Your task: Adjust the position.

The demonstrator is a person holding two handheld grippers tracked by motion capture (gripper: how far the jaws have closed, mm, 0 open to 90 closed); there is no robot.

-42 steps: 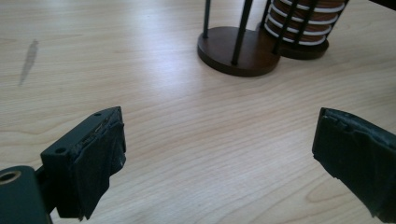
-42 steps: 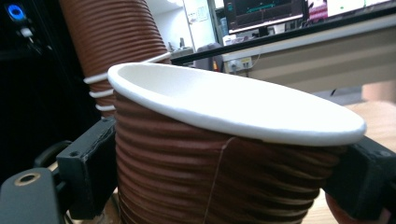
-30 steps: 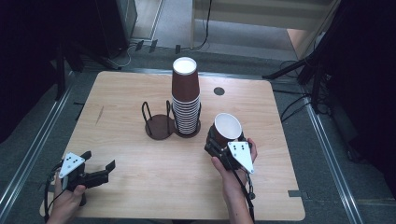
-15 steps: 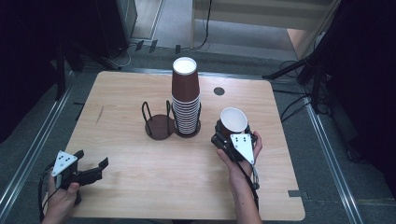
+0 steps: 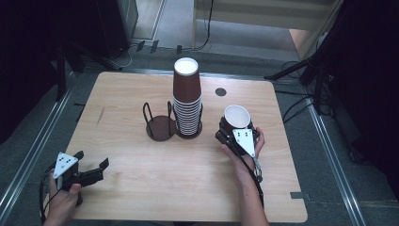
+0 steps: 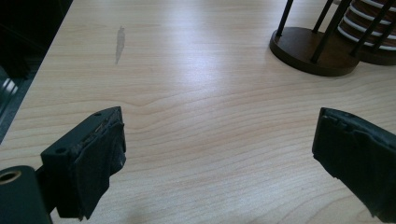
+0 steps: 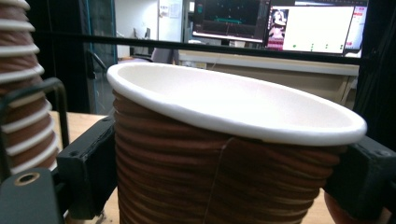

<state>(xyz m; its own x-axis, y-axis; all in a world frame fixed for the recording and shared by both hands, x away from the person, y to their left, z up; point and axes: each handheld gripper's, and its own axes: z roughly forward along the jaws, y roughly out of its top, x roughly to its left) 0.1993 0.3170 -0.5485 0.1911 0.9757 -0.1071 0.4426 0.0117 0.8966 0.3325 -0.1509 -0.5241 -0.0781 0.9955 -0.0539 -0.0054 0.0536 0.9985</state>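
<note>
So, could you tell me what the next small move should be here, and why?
Probably carry the cup left toward the empty holder ring: the right gripper is clamped on it, upright, beside the full stack, while the left gripper waits open.

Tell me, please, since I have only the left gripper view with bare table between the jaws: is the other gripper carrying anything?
Observer: Yes, the right gripper is clamped on a brown paper cup, mouth up.
Operator: Where is it relative to the rack?
Observer: To the right of the cup stack, clear of it, in the high view.
Operator: Is the stack in the rack?
Observer: It fills the right ring of the wire holder; the left ring is empty.
</note>
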